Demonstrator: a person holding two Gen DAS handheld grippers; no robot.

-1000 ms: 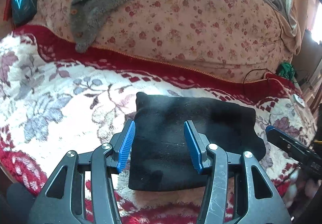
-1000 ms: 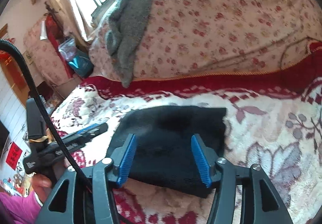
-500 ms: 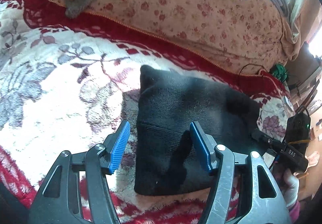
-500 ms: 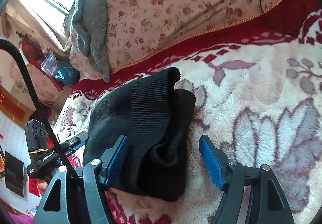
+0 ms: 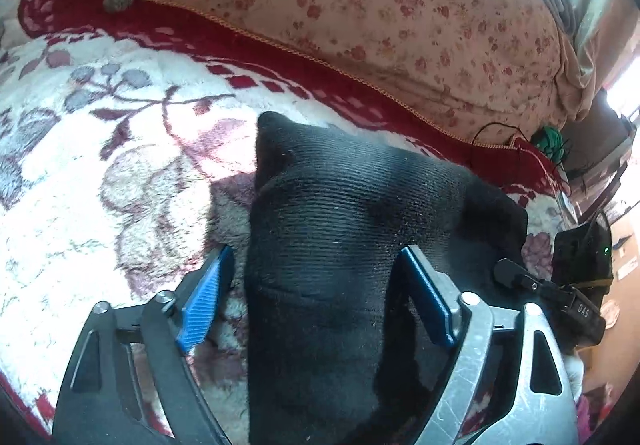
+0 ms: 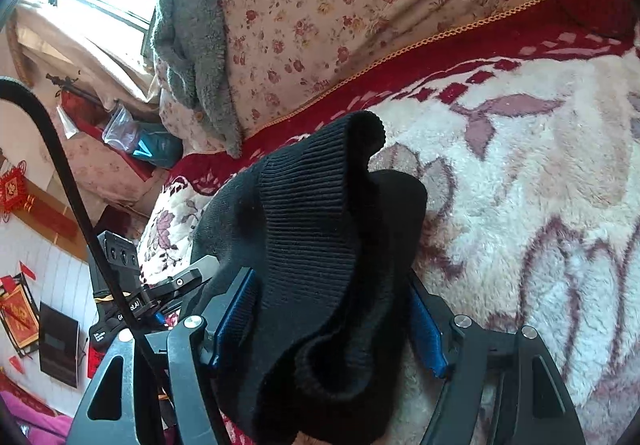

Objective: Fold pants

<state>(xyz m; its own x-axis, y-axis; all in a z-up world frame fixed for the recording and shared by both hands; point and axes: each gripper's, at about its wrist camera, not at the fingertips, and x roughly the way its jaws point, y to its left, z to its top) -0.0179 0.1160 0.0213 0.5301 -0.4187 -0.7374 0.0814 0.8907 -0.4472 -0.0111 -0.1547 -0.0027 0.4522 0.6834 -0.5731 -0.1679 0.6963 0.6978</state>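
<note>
Black ribbed knit folded pants (image 5: 340,245) lie on the floral fleece blanket (image 5: 100,165), straddled by both the left gripper (image 5: 316,293) and the right gripper (image 6: 332,321), each spread wide apart, apparently to lift the bundle.

The near end of the folded black pants (image 5: 328,285) runs off the bottom edge between the left gripper (image 5: 320,289) fingers. In the right wrist view, the pants cover most of the right gripper (image 6: 332,313) pads.

Bare floral blanket (image 5: 100,173) lies open left of the folded black pants (image 5: 340,265). Behind them the flowered quilt roll (image 5: 380,5) walls off the far side. The right tool (image 5: 560,297) crowds the pants' right edge, apparently touching.
</note>
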